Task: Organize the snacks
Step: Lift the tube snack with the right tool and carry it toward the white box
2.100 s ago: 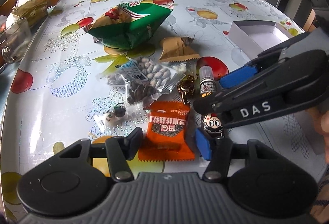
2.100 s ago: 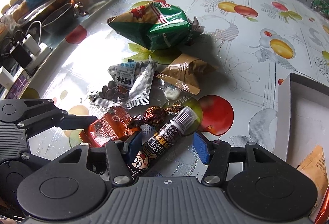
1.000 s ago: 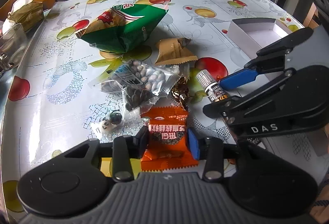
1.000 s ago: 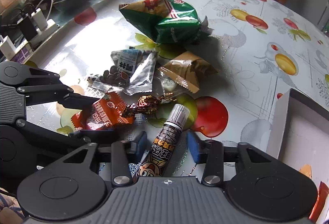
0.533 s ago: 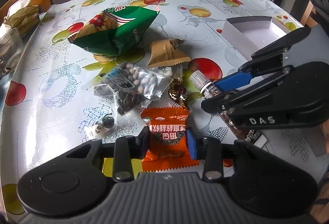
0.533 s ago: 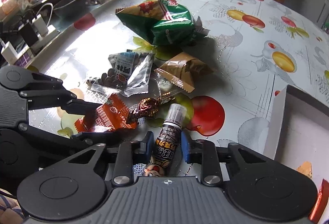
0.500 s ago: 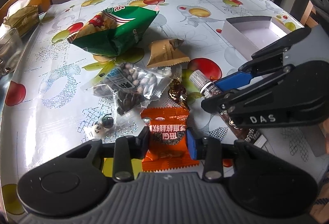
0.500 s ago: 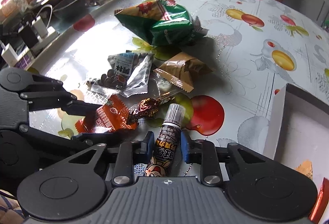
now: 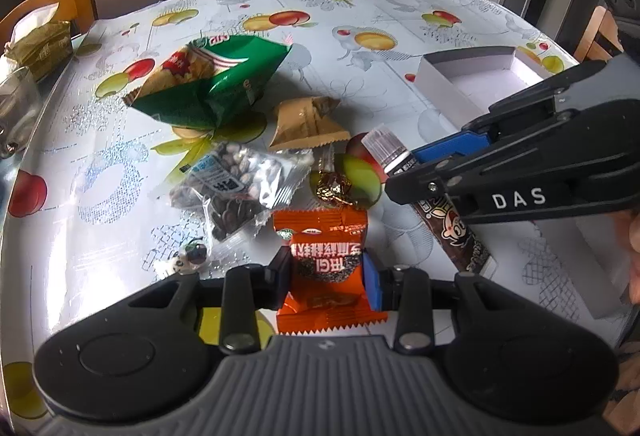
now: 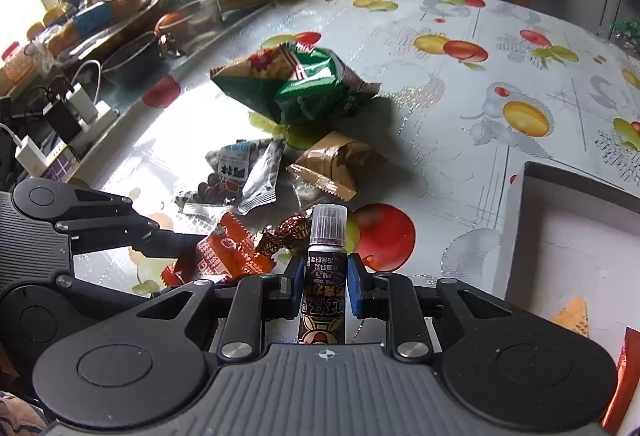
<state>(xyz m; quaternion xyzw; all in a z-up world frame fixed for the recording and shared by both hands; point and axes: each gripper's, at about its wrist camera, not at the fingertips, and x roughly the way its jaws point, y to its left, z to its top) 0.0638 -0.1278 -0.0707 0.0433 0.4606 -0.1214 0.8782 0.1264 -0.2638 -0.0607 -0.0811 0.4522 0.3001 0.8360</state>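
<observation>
Left wrist view: the left claw (image 9: 326, 276) is clamped on the orange packet (image 9: 326, 268), one pad pressing each side, the packet lying on the desk (image 9: 400, 35). Just beyond the packet are a gold-wrapped candy (image 9: 334, 188) and a clear bag of seeds (image 9: 236, 185); farther beyond it lie a tan packet (image 9: 306, 123) and a green chip bag (image 9: 208, 83). To the packet's right the right claw (image 9: 414, 171) grips a dark tube (image 9: 456, 226), and past it stands a white box (image 9: 440, 79).

Right wrist view: the right claw (image 10: 323, 286) has just been closing and is now clamped on the dark tube (image 10: 324, 276), clear cap pointing away. Left of the tube sits the orange packet (image 10: 224, 252) with the left claw (image 10: 176, 240) on it; the white box (image 10: 516, 220) is to the tube's right.
</observation>
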